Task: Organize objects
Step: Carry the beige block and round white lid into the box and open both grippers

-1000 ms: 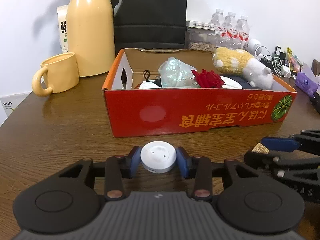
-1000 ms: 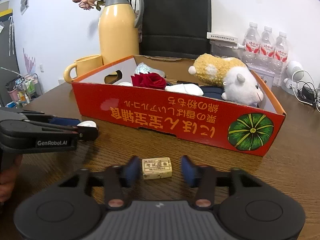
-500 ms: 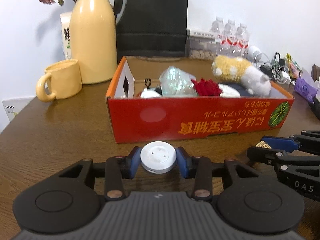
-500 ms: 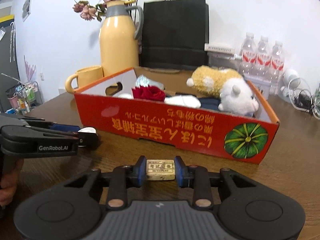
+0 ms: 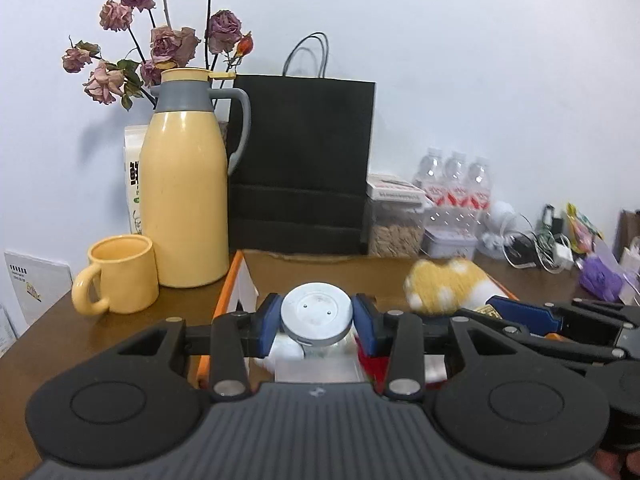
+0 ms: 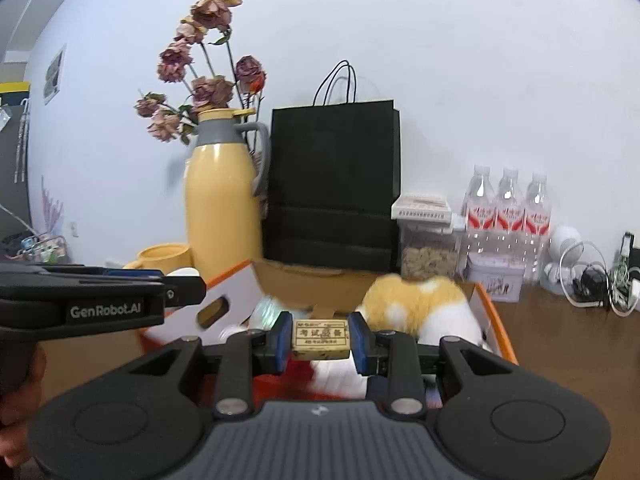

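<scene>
Tabletop box (image 6: pixel 494 312) with plush (image 6: pixel 424 308), perhaps rose.

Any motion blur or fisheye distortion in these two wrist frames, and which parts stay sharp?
Left wrist view: the plush toy is smeared, while the round white disc is sharp. Right wrist view: the plush toy and box interior blur, the tan eraser is crisp, and the room's edges curve.

The left gripper (image 5: pixel 317 323) and right gripper (image 6: pixel 320 339) are raised side by side, jaws each clamping a small item.
</scene>
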`<state>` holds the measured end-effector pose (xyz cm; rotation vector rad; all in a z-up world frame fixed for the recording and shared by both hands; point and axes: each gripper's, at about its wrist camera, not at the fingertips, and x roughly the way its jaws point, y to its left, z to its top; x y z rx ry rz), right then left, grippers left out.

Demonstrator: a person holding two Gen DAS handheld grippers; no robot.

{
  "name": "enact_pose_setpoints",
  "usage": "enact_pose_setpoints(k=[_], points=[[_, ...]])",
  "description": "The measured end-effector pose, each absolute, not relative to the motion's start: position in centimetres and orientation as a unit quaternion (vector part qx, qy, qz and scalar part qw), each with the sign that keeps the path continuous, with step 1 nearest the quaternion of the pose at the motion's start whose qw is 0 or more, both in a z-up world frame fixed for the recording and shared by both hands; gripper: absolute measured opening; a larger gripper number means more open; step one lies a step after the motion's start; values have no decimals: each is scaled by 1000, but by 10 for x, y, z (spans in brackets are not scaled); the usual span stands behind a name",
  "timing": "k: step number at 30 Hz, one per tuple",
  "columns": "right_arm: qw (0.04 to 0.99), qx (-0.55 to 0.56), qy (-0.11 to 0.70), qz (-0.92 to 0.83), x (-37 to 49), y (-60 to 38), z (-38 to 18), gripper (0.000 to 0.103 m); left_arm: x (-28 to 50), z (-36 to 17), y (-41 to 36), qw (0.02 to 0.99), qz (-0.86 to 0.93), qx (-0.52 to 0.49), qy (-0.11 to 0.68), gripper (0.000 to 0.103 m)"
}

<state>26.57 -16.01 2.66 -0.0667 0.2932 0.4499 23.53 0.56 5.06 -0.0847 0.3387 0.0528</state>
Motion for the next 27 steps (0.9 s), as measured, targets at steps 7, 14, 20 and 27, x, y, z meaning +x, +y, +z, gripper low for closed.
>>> enact_pose_setpoints(k=[7, 14, 20, 27], points=[[965, -35, 162, 204, 308, -147, 12, 29, 282, 43, 14, 980, 50, -61, 185, 40], [965, -34, 176, 193, 312, -154, 4, 55, 283, 33, 17, 982, 64, -37, 176, 103], [974, -20, 151, 166, 301, -166, 10, 103, 267, 42, 19, 987, 71, -38, 142, 103], [973, -17, 161, 166, 292, -177, 14, 103, 254, 49, 19, 986, 71, -43, 146, 103]])
